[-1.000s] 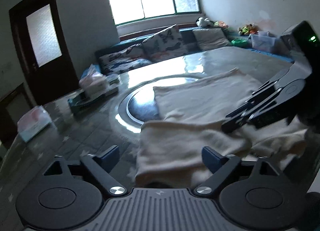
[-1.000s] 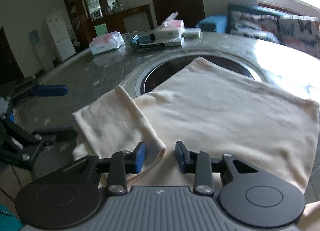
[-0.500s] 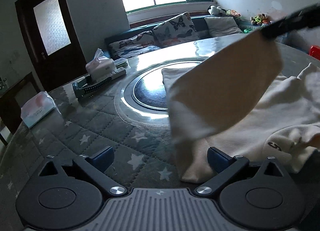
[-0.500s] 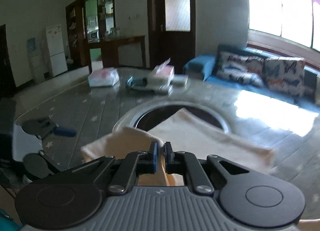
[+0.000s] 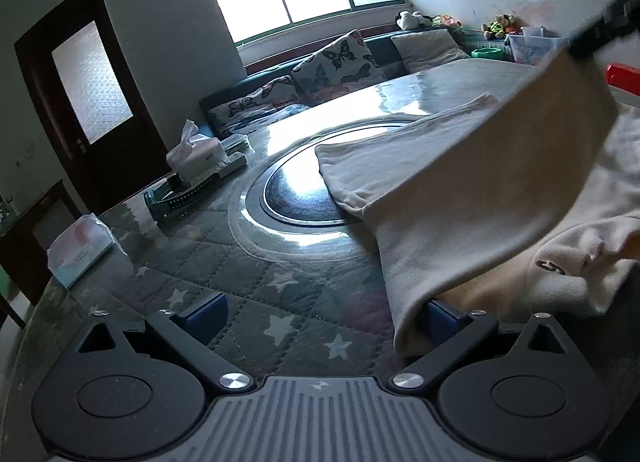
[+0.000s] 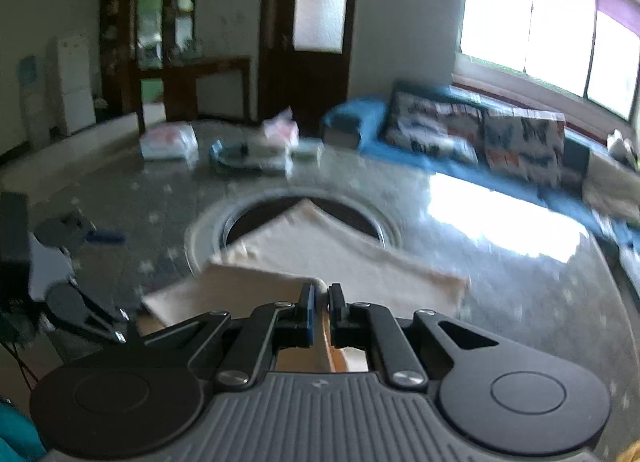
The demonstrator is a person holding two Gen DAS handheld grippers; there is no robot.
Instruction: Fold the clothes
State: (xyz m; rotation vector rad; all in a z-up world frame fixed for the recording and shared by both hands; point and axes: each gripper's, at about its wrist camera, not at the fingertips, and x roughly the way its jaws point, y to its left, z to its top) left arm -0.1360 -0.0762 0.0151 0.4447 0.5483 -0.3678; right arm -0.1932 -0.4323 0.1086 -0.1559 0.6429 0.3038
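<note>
A cream garment lies across the round glass-topped table, partly over its central turntable. One sleeve is lifted off the table, stretched up toward the right gripper's dark finger at the upper right. In the right wrist view my right gripper is shut on that sleeve, above the garment body. My left gripper is open low over the table edge, its right finger beside the hanging sleeve, nothing between its fingers. It also shows at the left.
A tissue pack, a tissue box and a dark tray sit at the table's left. A sofa with butterfly cushions runs under the window. A door is on the left wall.
The right gripper shut on the sleeve and has lifted it higher off the table. The left gripper pulled back from the garment and stays open.
</note>
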